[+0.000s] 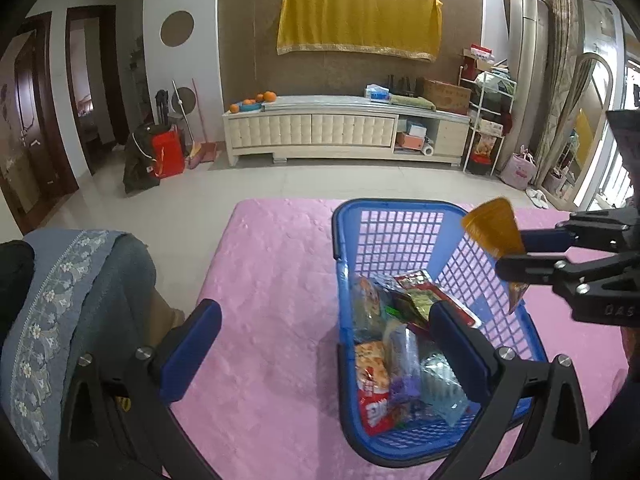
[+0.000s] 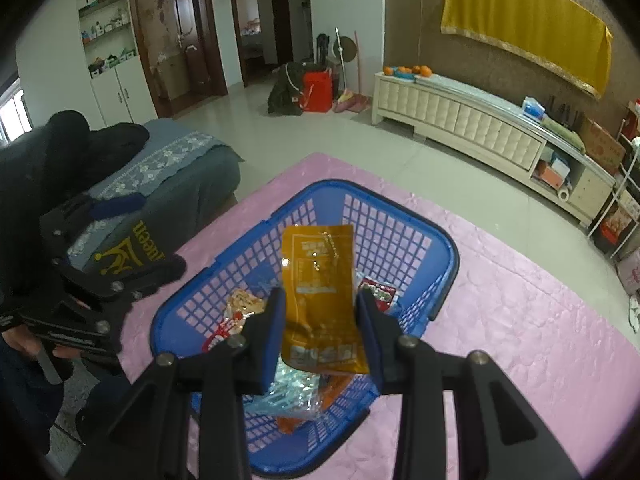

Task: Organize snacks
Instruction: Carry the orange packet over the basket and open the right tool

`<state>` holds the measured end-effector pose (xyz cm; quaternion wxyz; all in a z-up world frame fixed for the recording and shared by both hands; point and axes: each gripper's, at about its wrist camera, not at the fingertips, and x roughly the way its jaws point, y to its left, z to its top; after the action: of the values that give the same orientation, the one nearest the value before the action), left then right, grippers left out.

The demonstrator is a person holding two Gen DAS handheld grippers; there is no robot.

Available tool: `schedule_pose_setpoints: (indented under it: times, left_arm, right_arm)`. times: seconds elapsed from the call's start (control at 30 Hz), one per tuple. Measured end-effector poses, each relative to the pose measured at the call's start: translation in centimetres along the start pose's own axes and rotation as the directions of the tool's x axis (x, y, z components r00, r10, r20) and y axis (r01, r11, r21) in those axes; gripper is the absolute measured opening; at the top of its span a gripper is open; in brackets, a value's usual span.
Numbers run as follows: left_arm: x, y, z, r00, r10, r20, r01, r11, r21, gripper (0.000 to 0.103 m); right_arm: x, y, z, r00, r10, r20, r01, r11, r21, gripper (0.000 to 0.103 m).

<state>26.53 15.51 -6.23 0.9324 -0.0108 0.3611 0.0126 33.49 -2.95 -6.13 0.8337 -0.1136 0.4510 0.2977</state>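
A blue plastic basket (image 1: 400, 205) (image 2: 362, 191) stands on the pink tablecloth (image 1: 272, 280) and holds several snack packets (image 1: 372, 376) (image 2: 244, 305). My right gripper (image 2: 322, 332) (image 1: 520, 253) is shut on an orange snack packet (image 2: 320, 280) (image 1: 492, 227), which hangs upright above the basket's inside. My left gripper (image 1: 326, 344) (image 2: 140, 240) is open wide with nothing held. In the right wrist view it hovers to the left of the basket, off its rim.
A blue-grey sofa arm with a lace cover (image 1: 80, 288) (image 2: 180, 152) sits close to the table's left edge. A cream TV cabinet (image 1: 312, 132) lines the far wall across the tiled floor. A person's hand (image 2: 24, 344) holds the left gripper.
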Motion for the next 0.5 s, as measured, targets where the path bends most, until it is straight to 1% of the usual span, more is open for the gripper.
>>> schedule_pose_setpoints:
  times: [0.2, 0.37, 0.5]
  left_arm:
    - [0.9, 0.3, 0.1, 1.000, -0.020, -0.004, 0.020, 1.000, -0.019, 0.103]
    - [1.6, 0.3, -0.1, 1.000, -0.018, -0.017, 0.018, 0.999, -0.028, 0.103]
    - [1.9, 0.5, -0.3, 1.000, -0.018, -0.022, 0.017, 0.999, -0.037, 0.103]
  right_arm:
    - [2.5, -0.4, -0.4, 0.999, -0.011, -0.048, 0.012, 1.000, 0.012, 0.040]
    - [4.0, -0.7, -0.7, 0.996, -0.017, -0.086, 0.018, 1.000, 0.011, 0.040]
    - [4.7, -0.8, -0.6, 0.995, -0.022, -0.098, 0.023, 1.000, 0.015, 0.040]
